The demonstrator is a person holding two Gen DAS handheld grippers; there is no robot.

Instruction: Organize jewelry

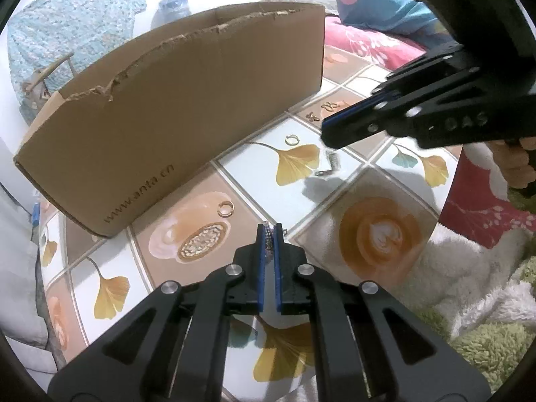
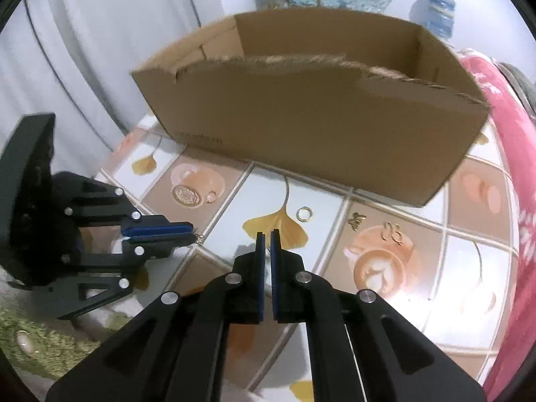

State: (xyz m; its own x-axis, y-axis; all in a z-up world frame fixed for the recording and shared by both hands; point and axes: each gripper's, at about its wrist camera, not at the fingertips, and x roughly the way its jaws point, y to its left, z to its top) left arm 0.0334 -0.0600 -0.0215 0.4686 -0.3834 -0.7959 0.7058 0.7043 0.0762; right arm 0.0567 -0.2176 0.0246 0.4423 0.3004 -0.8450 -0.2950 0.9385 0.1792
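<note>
My left gripper (image 1: 269, 227) is shut on a small sparkly chain piece (image 1: 268, 239) just above the patterned tablecloth (image 1: 254, 167). It also shows in the right wrist view (image 2: 191, 232), with a bit of the piece sticking out at its tip. My right gripper (image 2: 267, 234) is nearly shut with nothing visible between its pads. In the left wrist view it (image 1: 330, 134) hovers over a silver coiled piece (image 1: 330, 164). A gold ring (image 1: 225, 208) lies near the cardboard box (image 1: 181, 107). Another ring (image 1: 292, 139), butterfly earrings (image 2: 355, 219) and hoop earrings (image 2: 392, 232) lie on the cloth.
The open cardboard box (image 2: 321, 127) stands at the back of the table. A red floral blanket (image 2: 502, 127) lies to the right, a green and white fluffy throw (image 1: 475, 301) at the near edge. White curtain (image 2: 83, 50) hangs at the left.
</note>
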